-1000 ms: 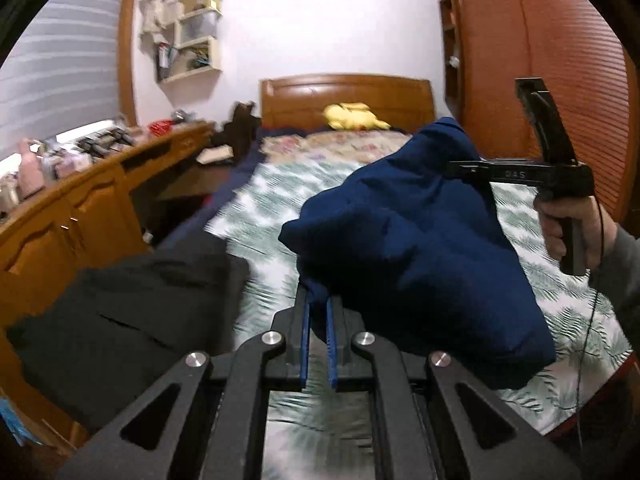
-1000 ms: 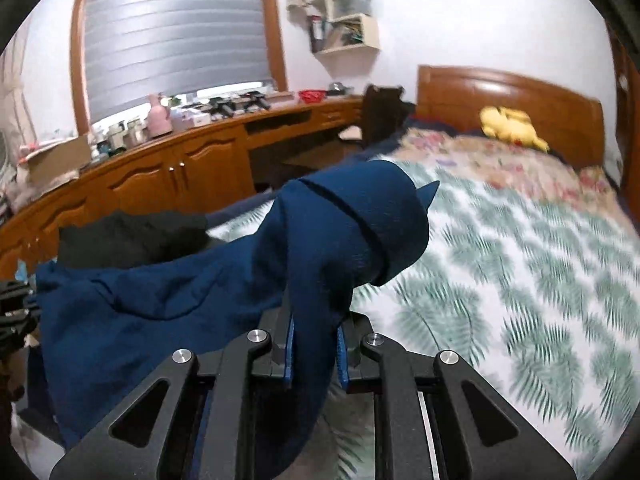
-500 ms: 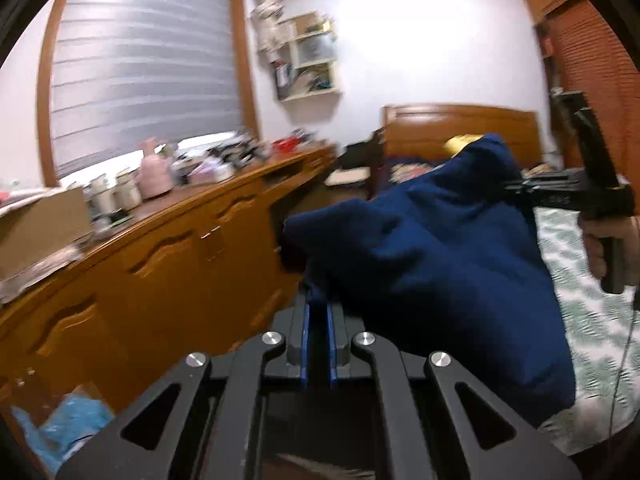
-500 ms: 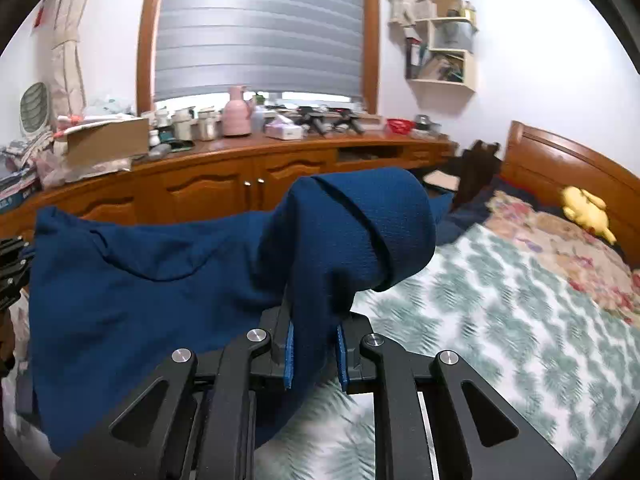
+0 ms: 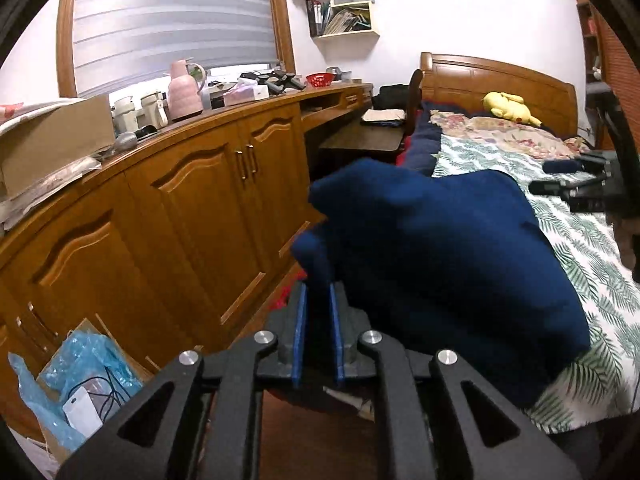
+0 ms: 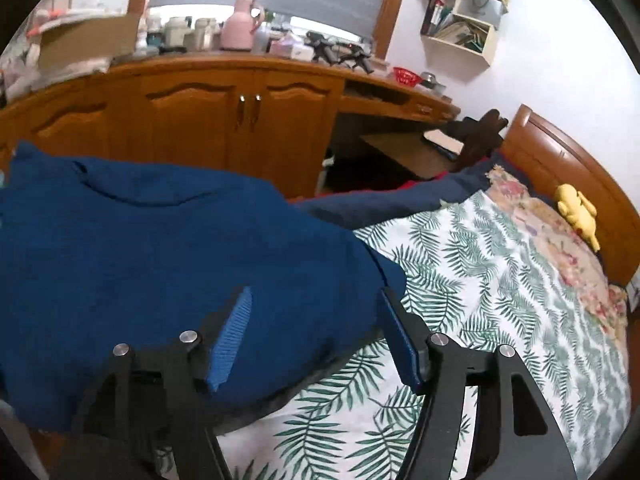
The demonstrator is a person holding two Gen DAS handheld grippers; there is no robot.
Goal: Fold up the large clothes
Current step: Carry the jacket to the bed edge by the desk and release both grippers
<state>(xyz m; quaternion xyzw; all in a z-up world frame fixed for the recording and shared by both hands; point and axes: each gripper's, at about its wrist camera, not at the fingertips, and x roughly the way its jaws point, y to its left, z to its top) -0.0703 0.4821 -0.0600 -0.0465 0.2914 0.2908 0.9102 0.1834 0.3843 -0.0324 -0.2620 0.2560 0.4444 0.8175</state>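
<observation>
1. Bed (image 6: 500, 280), leaf-print cover, lay beside wooden cabinets (image 5: 192, 200).
2. Navy garment (image 6: 160, 264) lay bunched at the bed's near corner.
3. Right gripper (image 6: 316, 320): jaws just opened wide, straddling cloth, pads released.
4. Left gripper (image 5: 318, 300): jaws easing apart, narrow, cloth fold between them.

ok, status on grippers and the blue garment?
Left gripper pinching blue garment. Right gripper jaws just opened, garment released. Garment draped at bed edge. Nothing obstructing.
</observation>
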